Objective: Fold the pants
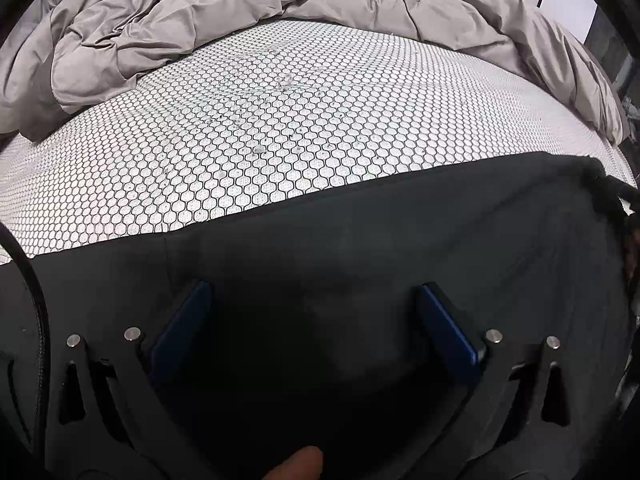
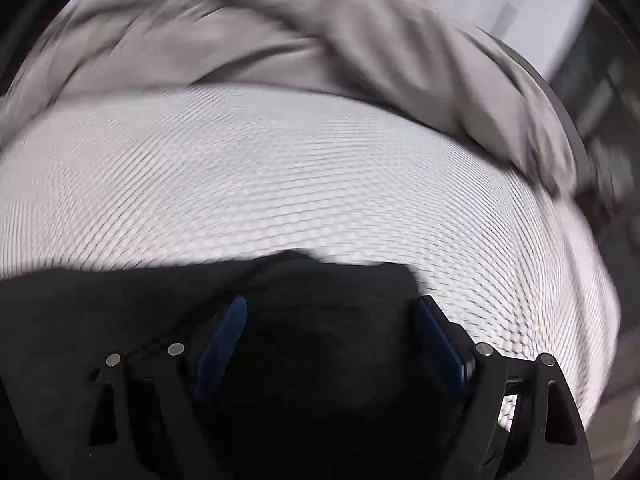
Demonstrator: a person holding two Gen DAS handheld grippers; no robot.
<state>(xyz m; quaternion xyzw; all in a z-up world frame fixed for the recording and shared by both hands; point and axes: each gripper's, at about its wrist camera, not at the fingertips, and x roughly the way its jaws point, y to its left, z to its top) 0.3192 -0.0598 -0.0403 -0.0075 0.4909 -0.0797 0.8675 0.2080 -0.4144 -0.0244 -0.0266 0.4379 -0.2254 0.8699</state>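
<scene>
- Left wrist view, nearest the lens: a fingertip shows at the bottom edge, below the gripper body.
- Left gripper: jaws spread wide, released. Blue pads face inward on both fingers. Nothing is clamped between them.
- Pants: dark fabric spread flat on the mattress, filling the lower half of the left view. The far edge runs straight from left to right across the frame. Both left fingers sit over the fabric; whether they touch it cannot be told.
- Drawstring: a dark bunched cord at the right end of the pants, at the waist.
- Cable: a black braided cable curves along the left edge of the left view.
- Mattress: white with a black honeycomb pattern, lying beyond the pants.
- Comforter: grey, crumpled, heaped along the far side of the mattress and down the right side.
- Right wrist view: strongly motion-blurred.
- Right gripper: jaws spread apart, released. The left pad lies over the dark fabric; the right finger stands at the fabric's right edge, with mattress beyond it.
- Pants in the right view: they cover the lower left and centre, ending in a corner near the right finger.
- Comforter in the right view: a grey blurred mass across the top.
</scene>
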